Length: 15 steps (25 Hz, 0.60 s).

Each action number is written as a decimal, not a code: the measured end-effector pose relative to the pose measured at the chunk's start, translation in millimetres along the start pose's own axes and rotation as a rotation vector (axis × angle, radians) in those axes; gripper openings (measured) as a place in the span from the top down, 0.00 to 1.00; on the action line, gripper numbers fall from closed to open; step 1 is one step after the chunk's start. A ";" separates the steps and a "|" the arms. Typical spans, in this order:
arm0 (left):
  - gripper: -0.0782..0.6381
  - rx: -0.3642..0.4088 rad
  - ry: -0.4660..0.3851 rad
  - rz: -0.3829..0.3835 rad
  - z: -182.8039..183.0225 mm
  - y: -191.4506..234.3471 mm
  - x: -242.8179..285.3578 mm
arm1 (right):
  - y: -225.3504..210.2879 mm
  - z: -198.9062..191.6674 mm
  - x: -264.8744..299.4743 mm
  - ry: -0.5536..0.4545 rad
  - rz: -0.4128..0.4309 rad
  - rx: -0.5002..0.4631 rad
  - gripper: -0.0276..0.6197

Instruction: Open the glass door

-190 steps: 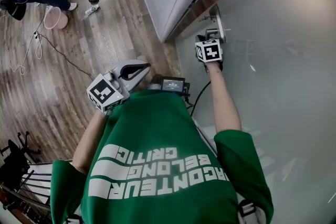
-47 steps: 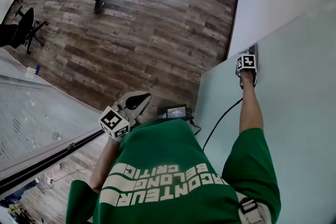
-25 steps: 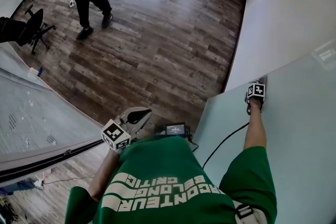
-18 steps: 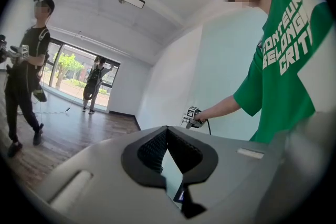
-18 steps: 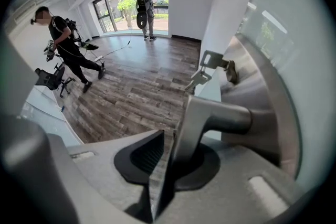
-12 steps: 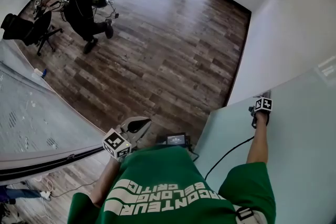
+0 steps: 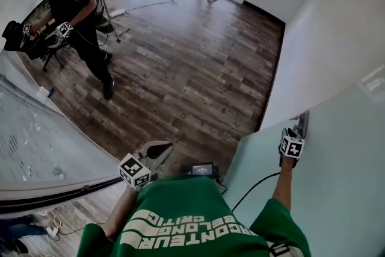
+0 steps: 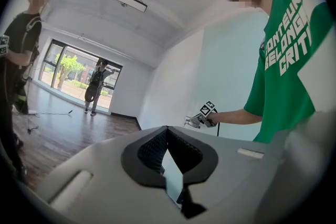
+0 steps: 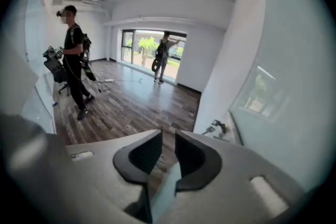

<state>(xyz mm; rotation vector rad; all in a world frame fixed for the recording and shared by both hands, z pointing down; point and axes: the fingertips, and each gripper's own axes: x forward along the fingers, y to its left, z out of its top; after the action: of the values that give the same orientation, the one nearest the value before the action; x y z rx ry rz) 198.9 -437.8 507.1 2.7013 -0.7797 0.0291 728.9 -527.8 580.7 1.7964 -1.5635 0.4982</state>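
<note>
green shirt (image 7: 192,197): "…conteur belong… critic", white print

Bright, even daylight entered through the far windows (image 9: 142,47) and laid a pale sheen on the wooden floor (image 7: 180,75); both gripper views curved strongly toward black, vignetted corners, and their nearest foreground was soft and out of focus.

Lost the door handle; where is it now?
Head view, right side: the handle sits on the edge of the glass door, just beyond the open right gripper.
</note>
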 end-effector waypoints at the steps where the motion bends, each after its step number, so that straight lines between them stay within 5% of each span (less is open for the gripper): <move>1: 0.88 0.001 -0.001 -0.004 -0.3 0.3 -0.8 | 20.8 4.9 -6.6 -0.052 0.041 -0.017 0.88; 3: 0.88 0.000 -0.005 -0.008 -0.4 -0.4 -2.7 | 60.6 12.3 -19.8 -0.135 0.111 -0.055 0.97; 15: 0.88 -0.020 -0.031 0.021 3.1 10.2 -35.6 | 264.1 74.2 -119.4 -0.462 0.510 -0.151 0.97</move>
<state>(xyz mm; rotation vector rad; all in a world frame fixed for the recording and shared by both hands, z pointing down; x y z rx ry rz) 163.1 -428.6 503.4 2.6803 -0.8136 -0.0152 438.1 -505.5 513.9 1.4519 -2.3333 0.1837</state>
